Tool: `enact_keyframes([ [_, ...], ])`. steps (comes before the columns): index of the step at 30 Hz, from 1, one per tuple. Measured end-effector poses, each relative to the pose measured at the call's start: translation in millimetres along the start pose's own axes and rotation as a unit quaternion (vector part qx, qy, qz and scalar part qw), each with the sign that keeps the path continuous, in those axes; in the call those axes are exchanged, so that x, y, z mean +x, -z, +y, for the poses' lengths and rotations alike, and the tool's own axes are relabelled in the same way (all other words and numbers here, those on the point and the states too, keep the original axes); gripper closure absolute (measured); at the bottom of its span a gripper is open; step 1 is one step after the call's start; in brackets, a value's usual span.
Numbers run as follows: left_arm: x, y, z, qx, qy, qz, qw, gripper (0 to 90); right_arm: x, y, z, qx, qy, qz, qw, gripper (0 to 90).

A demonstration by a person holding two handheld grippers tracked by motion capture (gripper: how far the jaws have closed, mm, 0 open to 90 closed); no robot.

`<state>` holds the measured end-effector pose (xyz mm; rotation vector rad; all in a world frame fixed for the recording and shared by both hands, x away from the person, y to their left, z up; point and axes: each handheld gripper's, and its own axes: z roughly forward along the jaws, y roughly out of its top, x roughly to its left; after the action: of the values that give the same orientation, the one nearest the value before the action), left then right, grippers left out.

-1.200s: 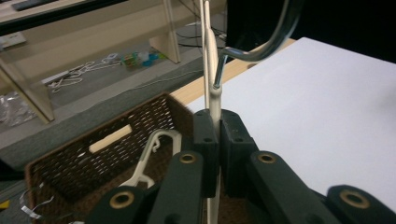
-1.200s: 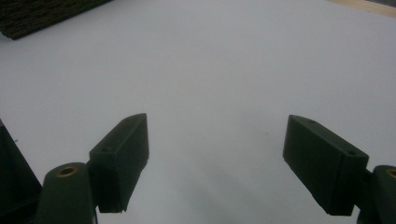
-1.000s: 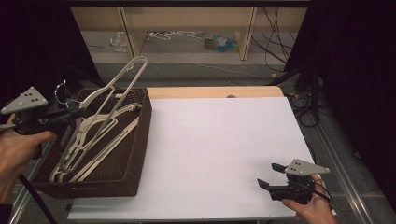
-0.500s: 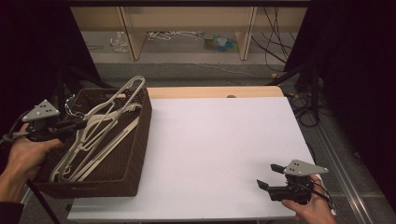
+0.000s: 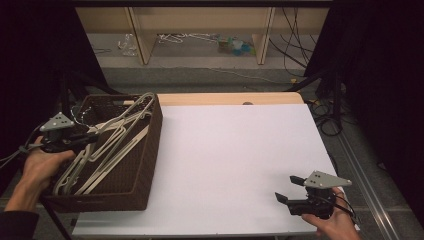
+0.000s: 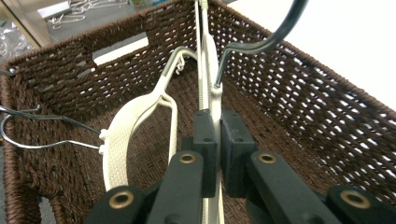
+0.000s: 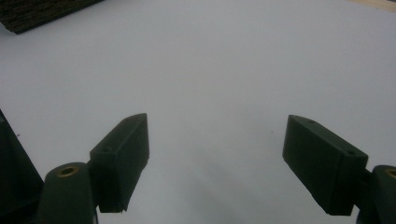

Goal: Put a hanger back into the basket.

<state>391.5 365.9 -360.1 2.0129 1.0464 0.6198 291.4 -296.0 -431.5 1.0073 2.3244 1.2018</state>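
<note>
Left gripper fingers clamped on a cream hanger inside the wicker basket at the worktop's left edge, right gripper near the front right corner, fingers wide, holding nothing

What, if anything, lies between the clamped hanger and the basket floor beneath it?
The left tool is shut on a cream hanger inside the wicker basket. Other hangers lie under it on the basket floor.

Cream hangers are lying in a dark brown woven basket; the desk is showing plain white.
</note>
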Motion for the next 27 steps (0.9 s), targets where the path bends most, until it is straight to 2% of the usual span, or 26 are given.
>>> enact_keyframes([
  [1,1.8,0.1,-1.3,-0.005,0.012,0.0,0.9999,85.8,0.4,0.4,0.2,0.001,-0.004,0.001,1.0,23.8],
  [2,4.1,0.5,-1.7,-0.004,0.008,-0.001,1.0,85.8,0.0,0.1,0.0,-0.001,-0.001,-0.002,1.0,23.8],
  [4,4.0,0.8,-0.1,-0.004,0.013,-0.007,0.9999,85.9,0.2,-0.4,-0.2,-0.001,-0.002,-0.001,1.0,23.8],
  [5,5.2,1.6,2.5,0.002,-0.007,-0.01,0.9999,85.9,0.2,-0.3,-0.2,0.0,-0.001,-0.001,1.0,23.9],
  [6,3.0,2.8,5.7,0.006,-0.005,-0.008,0.9999,85.9,0.1,-0.1,-0.1,0.0,0.0,0.0,1.0,23.9],
  [8,5.1,6.1,11.5,0.006,-0.024,-0.015,0.9996,85.8,0.2,0.2,0.2,0.0,-0.005,0.0,1.0,23.9],
  [9,6.0,6.5,13.3,-0.004,-0.02,-0.026,0.9995,85.9,0.1,0.0,0.0,0.0,-0.006,-0.001,1.0,23.9],
  [10,8.3,8.7,14.9,0.0,-0.028,-0.026,0.9993,85.8,0.0,0.1,-0.1,0.001,-0.005,0.001,1.0,23.9],
  [12,11.4,11.8,15.0,0.001,-0.022,-0.03,0.9993,85.8,-0.3,0.1,-0.3,-0.002,-0.001,-0.001,1.0,23.9],
  [13,14.4,12.7,14.9,-0.002,-0.031,-0.032,0.999,85.8,0.1,0.7,0.0,-0.002,-0.005,0.001,1.0,23.9],
  [15,17.8,14.5,13.4,-0.004,-0.024,-0.03,0.9993,85.8,-0.3,1.0,0.2,-0.002,-0.005,0.0,1.0,23.9],
  [18,19.9,11.0,7.8,-0.002,-0.021,-0.035,0.9992,85.7,-0.3,0.2,-0.1,-0.002,-0.001,-0.001,1.0,23.9],
  [19,20.4,8.3,5.9,-0.001,-0.029,-0.037,0.9989,85.4,-0.1,0.2,0.1,-0.002,0.0,-0.001,1.0,23.9],
  [20,20.1,5.6,4.5,-0.003,-0.024,-0.04,0.9989,85.2,0.1,0.3,0.2,-0.002,-0.001,-0.001,1.0,23.9],
  [22,22.3,1.0,2.8,-0.004,-0.033,-0.041,0.9986,85.3,-0.1,-0.1,0.1,0.0,-0.002,0.0,1.0,23.9],
  [23,21.1,-1.6,2.0,-0.004,-0.024,-0.042,0.9988,85.3,0.0,0.0,0.0,0.0,-0.002,0.001,1.0,23.9],
  [24,21.3,-4.4,2.2,-0.003,-0.024,-0.041,0.9989,85.3,0.1,0.2,0.0,0.0,-0.003,0.002,1.0,23.9],
  [25,20.3,-6.6,1.9,0.003,-0.014,-0.038,0.9992,85.3,-0.3,0.0,0.0,-0.001,0.0,0.0,1.0,23.9],
  [27,21.0,-11.9,2.7,0.012,-0.013,-0.024,0.9996,85.2,0.0,0.3,0.1,-0.001,-0.004,0.0,1.0,23.9],
])
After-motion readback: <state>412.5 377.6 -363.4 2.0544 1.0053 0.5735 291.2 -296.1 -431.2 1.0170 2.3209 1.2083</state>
